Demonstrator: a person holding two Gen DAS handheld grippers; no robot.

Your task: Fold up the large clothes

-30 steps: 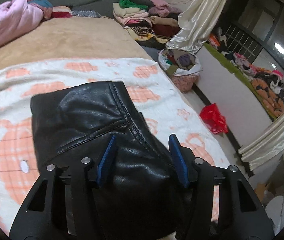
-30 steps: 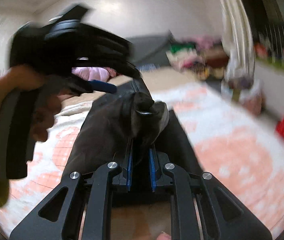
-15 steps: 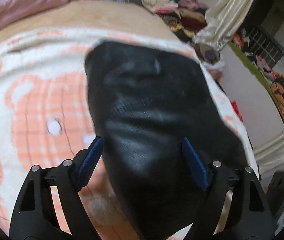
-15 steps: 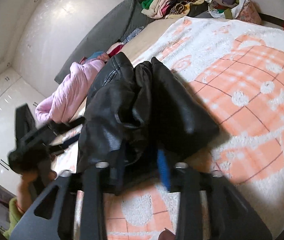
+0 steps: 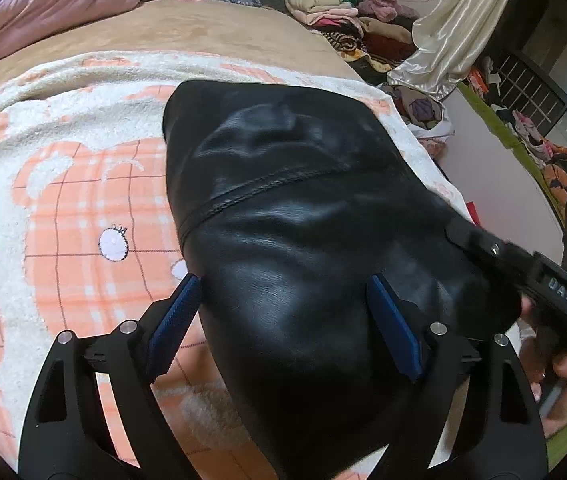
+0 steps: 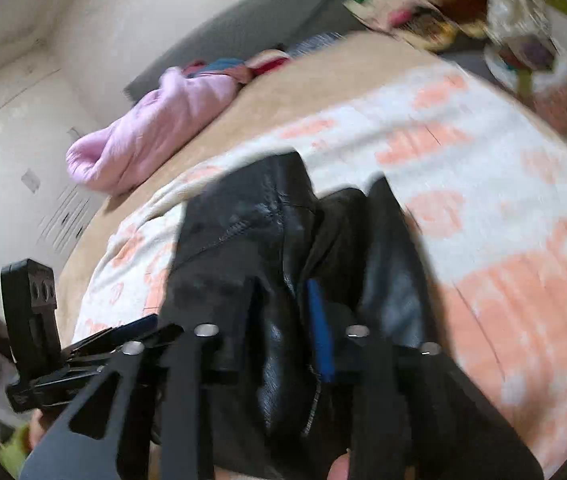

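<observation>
Left wrist view: left gripper (image 5: 283, 320), jaws spread wide, straddles a black leather garment (image 5: 303, 208) lying on the bear-print blanket (image 5: 63, 200). Right gripper (image 6: 283, 328), blurred, apparently pinches a garment fold between nearly closed jaws.

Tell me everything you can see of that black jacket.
The jacket looks like shiny black leather, creased, with a stitched seam across it. It lies bunched on an orange-and-white blanket. The left gripper straddles it, open; the right gripper has a fold between its pads, seemingly pinched.
</observation>
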